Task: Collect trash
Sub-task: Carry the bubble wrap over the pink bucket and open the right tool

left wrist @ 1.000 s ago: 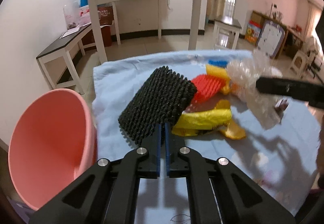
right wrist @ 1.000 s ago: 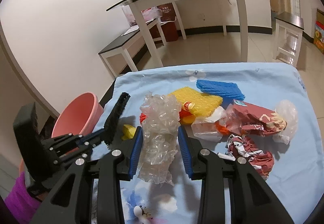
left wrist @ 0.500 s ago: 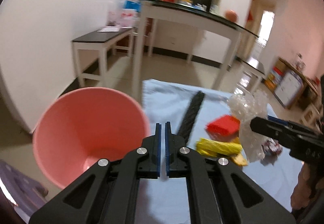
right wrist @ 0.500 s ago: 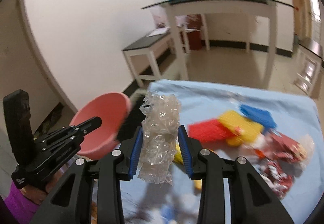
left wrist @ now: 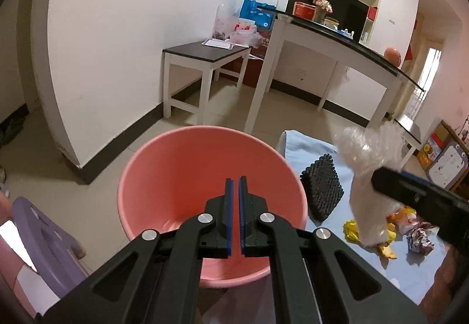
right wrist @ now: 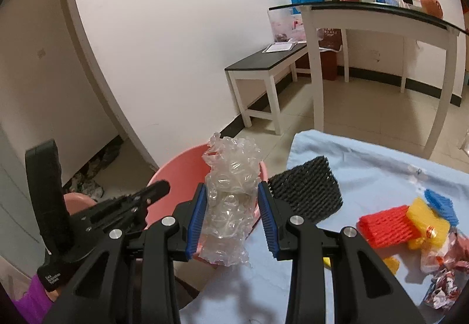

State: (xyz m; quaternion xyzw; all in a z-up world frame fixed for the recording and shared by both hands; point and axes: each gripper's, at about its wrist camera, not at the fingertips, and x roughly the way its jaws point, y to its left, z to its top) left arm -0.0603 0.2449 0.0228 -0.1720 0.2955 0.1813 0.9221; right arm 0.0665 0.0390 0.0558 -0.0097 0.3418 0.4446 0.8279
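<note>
A pink bucket [left wrist: 176, 171] stands on the floor at the left edge of the table; it also shows in the right wrist view [right wrist: 178, 174]. My left gripper [left wrist: 234, 186] hangs over the bucket's mouth, its jaws nearly together with nothing between them. The black foam net [left wrist: 322, 192] lies on the blue cloth at the table's left edge, next to the bucket, also seen in the right wrist view [right wrist: 307, 192]. My right gripper [right wrist: 231, 206] is shut on a crumpled clear bubble wrap [right wrist: 231, 201], held near the bucket's rim; it shows in the left wrist view [left wrist: 366, 177].
The blue cloth table [right wrist: 366, 165] carries red [right wrist: 384, 224], yellow [right wrist: 425, 215] and blue foam nets [right wrist: 442, 204] and crumpled wrappers [right wrist: 439, 291] at the right. A purple stool [left wrist: 44, 236] stands left of the bucket. White tables [left wrist: 211, 60] stand by the wall.
My left gripper swung left from the table to above the bucket and no longer holds the black foam net, which now lies at the table edge. My right gripper carried the bubble wrap left toward the bucket.
</note>
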